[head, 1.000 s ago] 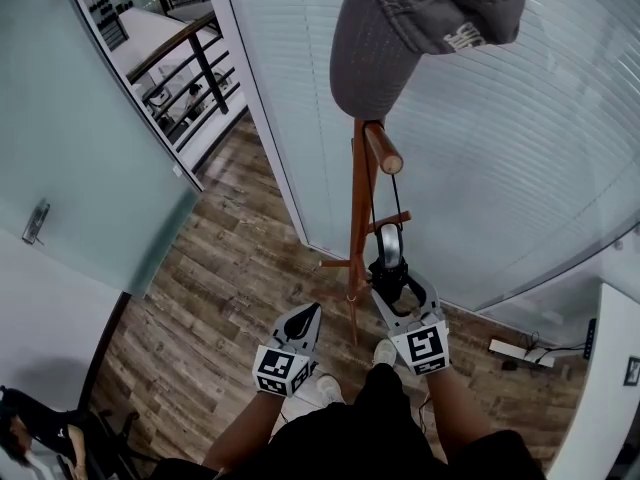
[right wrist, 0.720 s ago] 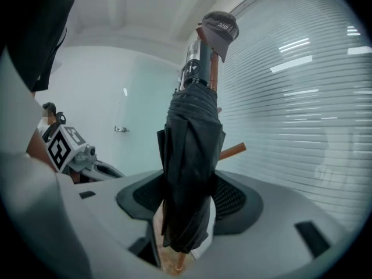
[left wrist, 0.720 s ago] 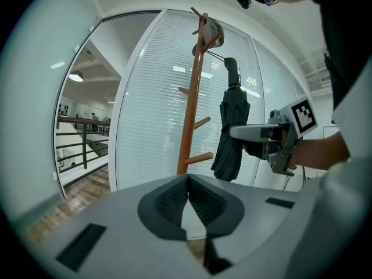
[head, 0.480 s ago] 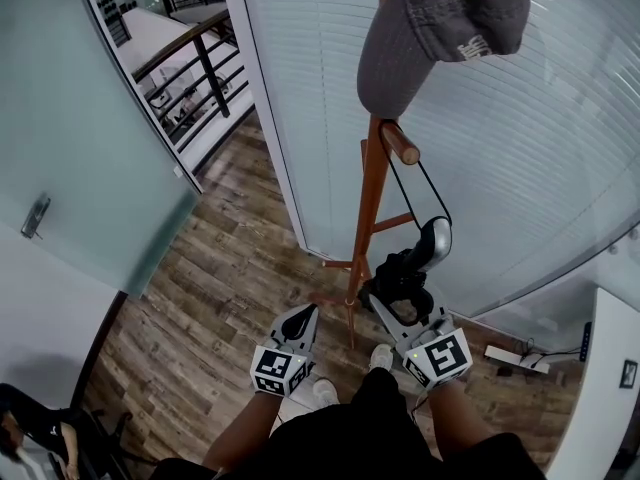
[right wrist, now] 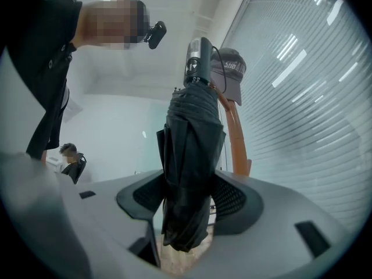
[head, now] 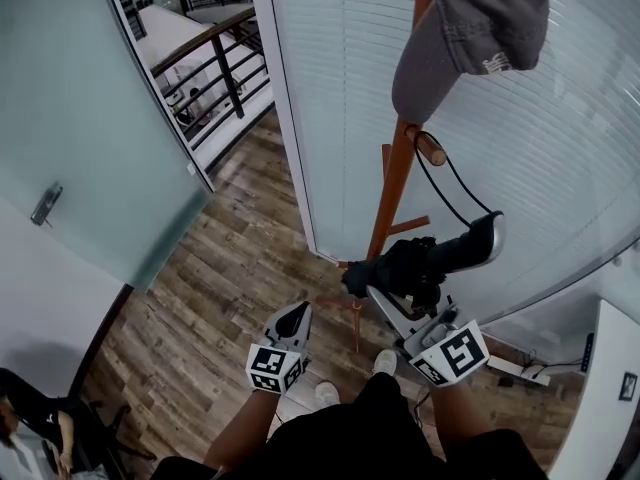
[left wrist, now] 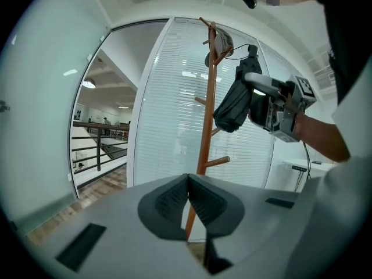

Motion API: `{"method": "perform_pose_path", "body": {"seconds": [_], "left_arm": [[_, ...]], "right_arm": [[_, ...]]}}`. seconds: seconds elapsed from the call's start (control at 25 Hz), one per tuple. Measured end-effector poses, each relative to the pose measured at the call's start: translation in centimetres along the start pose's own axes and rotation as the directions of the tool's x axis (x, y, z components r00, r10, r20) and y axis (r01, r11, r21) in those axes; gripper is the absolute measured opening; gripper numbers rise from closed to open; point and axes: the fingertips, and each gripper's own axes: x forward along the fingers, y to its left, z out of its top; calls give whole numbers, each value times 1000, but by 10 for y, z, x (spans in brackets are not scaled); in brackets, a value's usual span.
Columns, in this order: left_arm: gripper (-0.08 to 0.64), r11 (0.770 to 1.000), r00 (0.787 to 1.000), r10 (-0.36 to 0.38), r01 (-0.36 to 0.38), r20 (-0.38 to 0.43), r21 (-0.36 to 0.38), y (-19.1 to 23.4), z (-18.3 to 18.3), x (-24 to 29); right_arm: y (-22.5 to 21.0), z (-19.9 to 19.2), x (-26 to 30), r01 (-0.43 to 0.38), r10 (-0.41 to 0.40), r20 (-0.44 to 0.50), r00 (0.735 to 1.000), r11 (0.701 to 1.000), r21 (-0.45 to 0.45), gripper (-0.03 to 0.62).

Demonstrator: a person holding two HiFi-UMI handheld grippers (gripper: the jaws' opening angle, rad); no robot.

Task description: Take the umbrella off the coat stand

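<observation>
A folded black umbrella (head: 415, 265) lies nearly level beside the orange wooden coat stand (head: 400, 183), its grey handle (head: 487, 238) toward the right. Its thin black strap (head: 445, 183) runs up to a peg (head: 432, 149) and loops round it. My right gripper (head: 412, 290) is shut on the umbrella's folded canopy (right wrist: 189, 156), which fills the gap between both pads. A grey cap (head: 470, 28) hangs on top of the stand. My left gripper (head: 291, 320) hangs low to the left of the stand's base, shut and empty (left wrist: 188, 195).
A glass wall with white blinds (head: 340, 88) stands right behind the stand. A frosted glass door (head: 90, 158) is at the left, with a railing (head: 215, 78) beyond. A white desk (head: 610, 388) and a power strip (head: 520, 368) lie at the right. A seated person (head: 25, 433) is at bottom left.
My right gripper has risen with the umbrella, swinging it from hanging upright to nearly level, handle out to the right. The left gripper shifted only slightly.
</observation>
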Motion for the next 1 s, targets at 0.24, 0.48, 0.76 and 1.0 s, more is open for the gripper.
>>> {"method": "perform_pose_path", "body": {"seconds": [0.24,0.48,0.76,1.0], "left_arm": [[11,1000,1000,10,-10,4,2,-1,-1,-10],[11,1000,1000,10,-10,18,8,-3,4,-16],[11,1000,1000,8,-8,14,9,-4,0,-20],[11,1000,1000,-10,10,29,16,-10,7,-23]], "right_arm": [[12,49,11,-11,25,98,995,989,-146,244],[21,80,11,20,15,144,989,971,-238,245],[32,89,-2,46,-2,181,983,969,-242,244],[24,64,-15,101,-85,91,992,975,-196,244]]}}
